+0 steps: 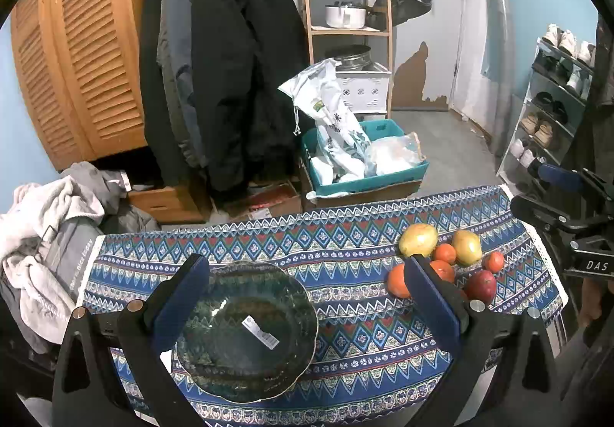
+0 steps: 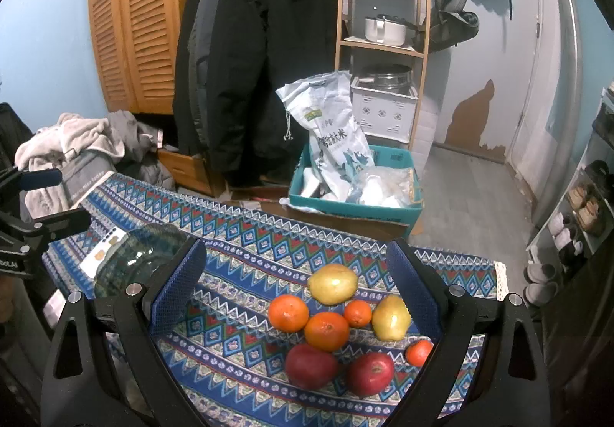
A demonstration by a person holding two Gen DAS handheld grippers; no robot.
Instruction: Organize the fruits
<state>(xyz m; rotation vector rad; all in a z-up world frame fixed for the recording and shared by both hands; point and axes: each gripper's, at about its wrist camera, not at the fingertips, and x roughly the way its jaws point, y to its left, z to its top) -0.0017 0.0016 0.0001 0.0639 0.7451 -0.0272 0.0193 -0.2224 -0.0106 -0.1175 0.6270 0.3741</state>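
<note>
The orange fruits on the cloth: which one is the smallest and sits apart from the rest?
The small orange at the right edge of the pile, beside the right red apple. The other three oranges cluster together in the middle; this one lies alone.

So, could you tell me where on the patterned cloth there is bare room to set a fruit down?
The widest bare stretch of the blue patterned tablecloth lies between the dark green glass bowl and the fruit pile. The bowl itself is empty. The cloth's right end is crowded: oranges, yellow pears and red apples sit nearly touching.
</note>
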